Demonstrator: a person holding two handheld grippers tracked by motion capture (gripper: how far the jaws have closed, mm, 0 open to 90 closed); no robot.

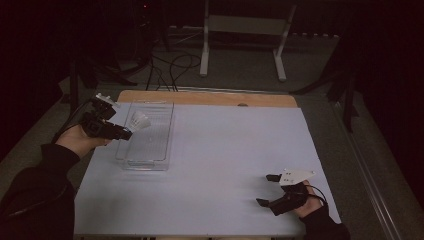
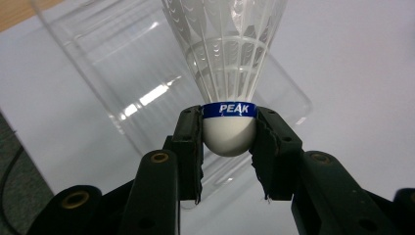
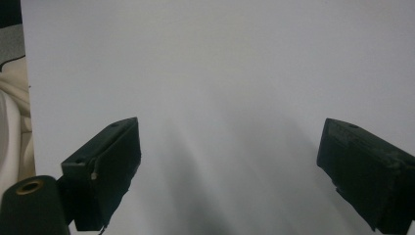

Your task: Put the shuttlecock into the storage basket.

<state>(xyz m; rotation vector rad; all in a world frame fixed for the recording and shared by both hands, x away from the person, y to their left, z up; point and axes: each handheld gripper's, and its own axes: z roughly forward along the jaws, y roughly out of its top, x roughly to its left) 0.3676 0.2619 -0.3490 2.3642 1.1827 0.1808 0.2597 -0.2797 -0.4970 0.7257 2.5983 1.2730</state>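
A white table sheet (image 1: 210, 165) carries a clear plastic bin (image 1: 150, 150) near its far left corner. Above the bin's left wall, the left gripper (image 2: 229, 134) clamps a shuttlecock (image 2: 227, 58) by its cork, feather tips cut off. Well right of the bin, the right gripper (image 1: 265, 190) rests with jaws spread, empty.
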